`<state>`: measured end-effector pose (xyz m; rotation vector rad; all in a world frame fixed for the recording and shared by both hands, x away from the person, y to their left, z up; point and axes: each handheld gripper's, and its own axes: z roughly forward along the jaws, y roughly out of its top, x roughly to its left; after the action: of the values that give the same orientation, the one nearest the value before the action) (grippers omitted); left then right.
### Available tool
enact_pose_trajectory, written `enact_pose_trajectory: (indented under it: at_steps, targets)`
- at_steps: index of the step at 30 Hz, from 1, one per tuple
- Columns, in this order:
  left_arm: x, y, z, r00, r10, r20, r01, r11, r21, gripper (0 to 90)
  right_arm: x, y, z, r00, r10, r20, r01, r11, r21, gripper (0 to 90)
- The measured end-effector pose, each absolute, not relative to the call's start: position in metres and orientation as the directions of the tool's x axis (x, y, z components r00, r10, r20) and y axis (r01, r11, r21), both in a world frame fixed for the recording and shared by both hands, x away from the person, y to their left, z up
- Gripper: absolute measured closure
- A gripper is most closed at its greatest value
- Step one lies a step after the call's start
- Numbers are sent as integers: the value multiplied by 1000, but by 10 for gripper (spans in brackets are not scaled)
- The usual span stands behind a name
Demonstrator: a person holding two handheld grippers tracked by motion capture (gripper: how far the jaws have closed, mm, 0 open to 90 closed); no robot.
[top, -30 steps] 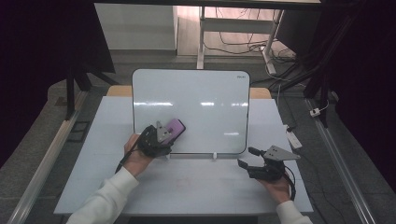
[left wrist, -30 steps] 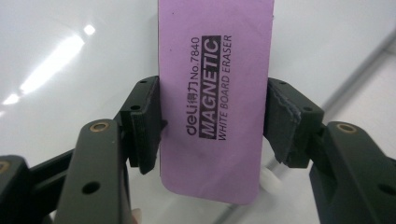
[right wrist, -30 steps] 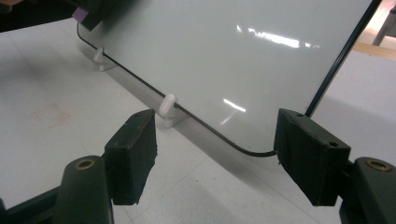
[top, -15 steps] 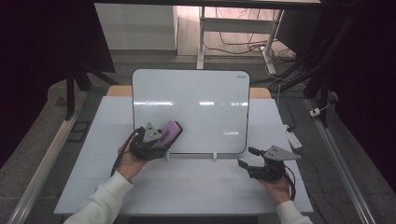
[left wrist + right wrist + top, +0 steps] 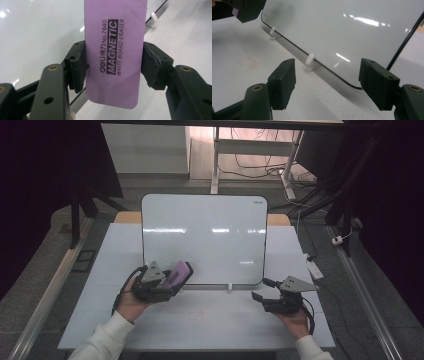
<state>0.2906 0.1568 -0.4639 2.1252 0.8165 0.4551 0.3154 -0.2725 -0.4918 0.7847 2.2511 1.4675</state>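
Nearest the person, the left hand-held gripper [image 5: 167, 282] is clamped on a purple eraser [image 5: 115, 50], its two pads pressing the long edges while the printed face looks back toward the camera. In the high view the eraser [image 5: 177, 272] sits at the lower left corner of the whiteboard [image 5: 205, 237], at or just off its surface; whether the felt actually touches the board cannot be told. The grip takes the eraser only low down, with most of its length sticking out past the pads. That is the first risk: pressure against the board could lever the eraser round between the pads, or pull it out, since only the narrow edges are caught.

On the other side, the right hand-held gripper [image 5: 327, 82] rests low over the worktop [image 5: 210, 315] with its jaws apart and nothing between them, aimed at the board's lower right corner. It steadies nothing at present.

Farther off, the board stands tilted on small white feet [image 5: 310, 61] along its bottom edge, and these look like a light support. A firm sideways stroke from the left could slide the board across the smooth worktop or tip it backward, and the free gripper is not placed to stop that. A faint reddish mark [image 5: 248, 63] on the worktop lies near the feet; a sliding board could smear it.
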Motion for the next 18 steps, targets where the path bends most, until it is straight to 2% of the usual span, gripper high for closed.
enact_pose_trajectory:
  at_steps: [8, 18]
  targets:
    - [290, 154, -468, 760, 649, 29, 395, -498, 772, 415, 314, -268, -489, -807, 590, 23, 260, 320, 911, 291]
    - [289, 133, -475, 817, 575, 31, 359, -551, 753, 414, 312, -254, -481, -845, 533, 49, 263, 334, 905, 286]
